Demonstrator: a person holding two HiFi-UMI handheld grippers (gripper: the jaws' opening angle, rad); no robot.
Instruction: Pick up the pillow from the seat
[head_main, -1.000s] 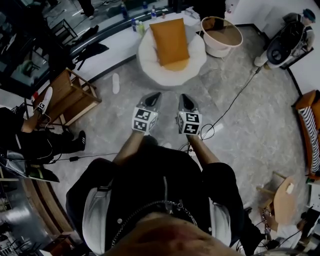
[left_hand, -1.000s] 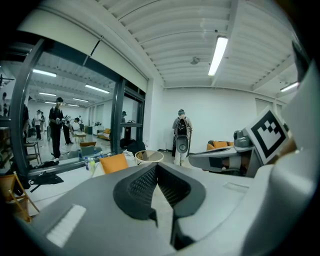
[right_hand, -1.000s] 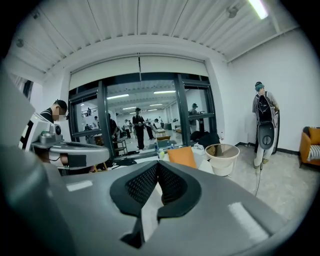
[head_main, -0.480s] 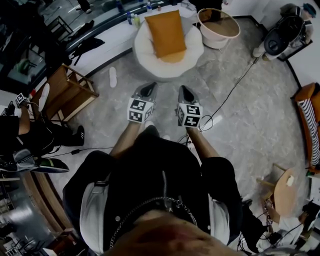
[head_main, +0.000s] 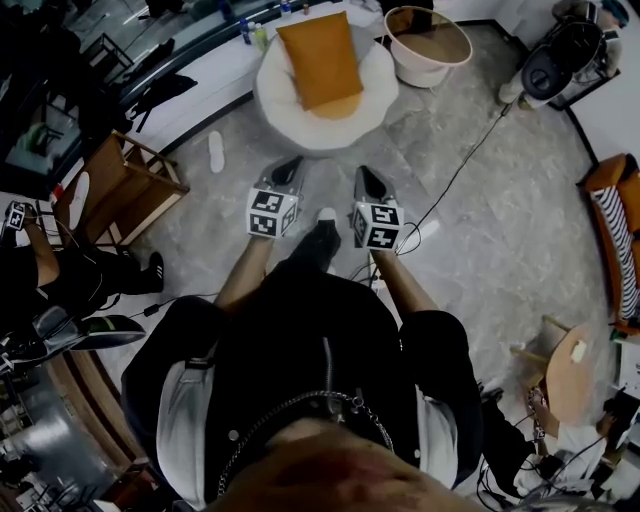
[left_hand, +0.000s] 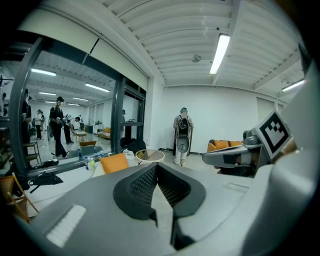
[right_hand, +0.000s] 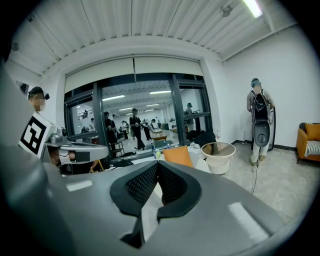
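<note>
An orange pillow (head_main: 320, 60) leans upright on a round white seat (head_main: 275, 105) at the top of the head view. Both grippers are held out side by side over the grey floor, well short of the seat. My left gripper (head_main: 293, 163) is shut with nothing in it, and so is my right gripper (head_main: 362, 175). In the left gripper view the pillow (left_hand: 114, 162) shows small beyond the shut jaws (left_hand: 156, 167). From the right gripper view the pillow (right_hand: 176, 156) sits just past the closed tips (right_hand: 157, 165).
A round white side table (head_main: 428, 45) stands right of the seat. A wooden stool (head_main: 125, 190) is at the left, a white slipper (head_main: 216, 152) and a cable (head_main: 460, 180) lie on the floor. An orange sofa (head_main: 615, 240) is at the right. A person with a backpack (right_hand: 258, 120) stands by the wall.
The person has stepped towards the seat; a shoe now shows between the grippers. The seat and pillow have shifted up and left in the head view. Both grippers stay shut.
</note>
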